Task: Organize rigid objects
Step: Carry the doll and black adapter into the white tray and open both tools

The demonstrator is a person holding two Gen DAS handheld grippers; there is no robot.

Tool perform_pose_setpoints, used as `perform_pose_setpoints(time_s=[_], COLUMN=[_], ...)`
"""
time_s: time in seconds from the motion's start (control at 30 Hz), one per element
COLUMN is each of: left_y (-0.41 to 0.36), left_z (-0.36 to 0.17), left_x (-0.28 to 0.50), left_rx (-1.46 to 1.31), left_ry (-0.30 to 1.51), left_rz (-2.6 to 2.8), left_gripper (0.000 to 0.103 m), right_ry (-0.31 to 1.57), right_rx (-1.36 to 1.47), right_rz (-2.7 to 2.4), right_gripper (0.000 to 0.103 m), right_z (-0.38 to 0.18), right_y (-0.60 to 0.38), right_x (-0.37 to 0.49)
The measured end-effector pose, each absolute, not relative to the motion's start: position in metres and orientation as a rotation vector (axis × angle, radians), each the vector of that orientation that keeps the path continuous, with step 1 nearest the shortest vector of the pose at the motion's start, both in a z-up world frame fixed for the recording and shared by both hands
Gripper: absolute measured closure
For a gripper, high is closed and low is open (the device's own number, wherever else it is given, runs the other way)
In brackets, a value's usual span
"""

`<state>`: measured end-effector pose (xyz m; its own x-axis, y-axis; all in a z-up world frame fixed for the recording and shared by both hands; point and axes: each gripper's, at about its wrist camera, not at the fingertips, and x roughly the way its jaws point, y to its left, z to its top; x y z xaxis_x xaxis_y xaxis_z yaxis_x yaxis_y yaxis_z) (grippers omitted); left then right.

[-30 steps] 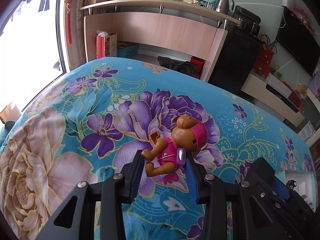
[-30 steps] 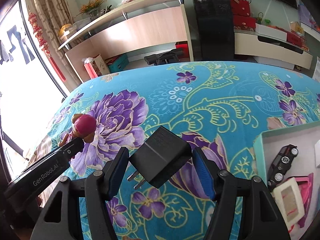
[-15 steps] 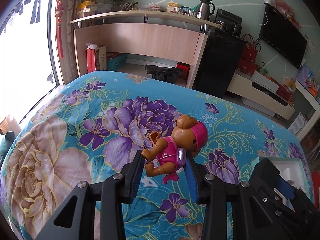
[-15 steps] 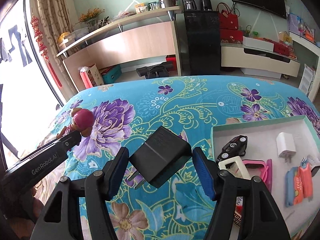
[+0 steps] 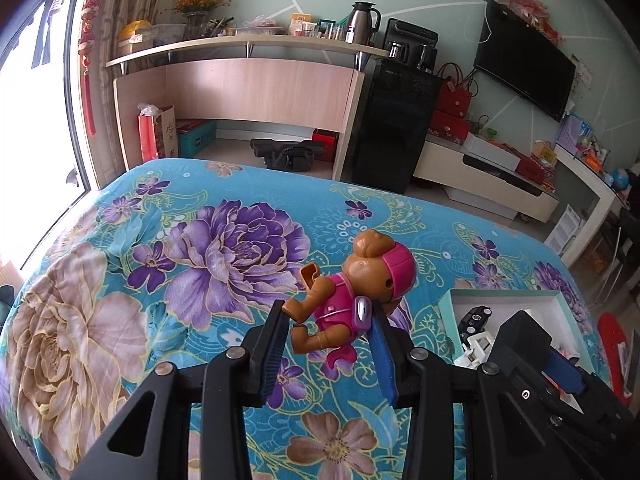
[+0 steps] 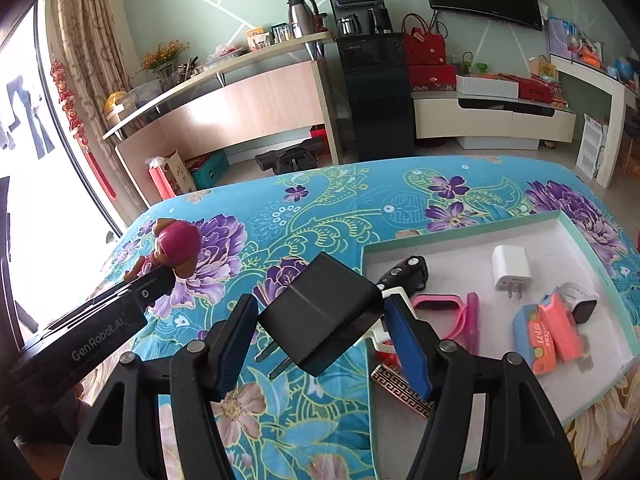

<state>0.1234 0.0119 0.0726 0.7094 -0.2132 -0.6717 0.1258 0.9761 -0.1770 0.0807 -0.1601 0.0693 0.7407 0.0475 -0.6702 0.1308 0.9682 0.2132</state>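
Gripping a toy dog, left fingers; right fingers clamp a black charger, box contents visible there.

Glossy plastic toy dog, matt black plastic charger, soft printed cloth bedspread.
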Motion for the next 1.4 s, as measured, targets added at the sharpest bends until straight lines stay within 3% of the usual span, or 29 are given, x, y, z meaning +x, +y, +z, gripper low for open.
perform_pose_setpoints(time_s=[0.7,1.4], left_y=[-0.030,-0.137], left_z=[0.088,0.078], left_x=[0.113,0.079], left_rx=[-0.110,0.087], left_ry=[0.734,0.742], left_rz=[-0.304,-0.534], left_gripper=[0.061,0.061], right_ry=[0.690,0.763], right_rx=[0.311,0.426], right_rz=[-0.246,-0.515], right_gripper=[0.036,0.036], right_z=[0.081,0.059], right_y=[-0.229,-0.318], right_x=[0.057,0.025])
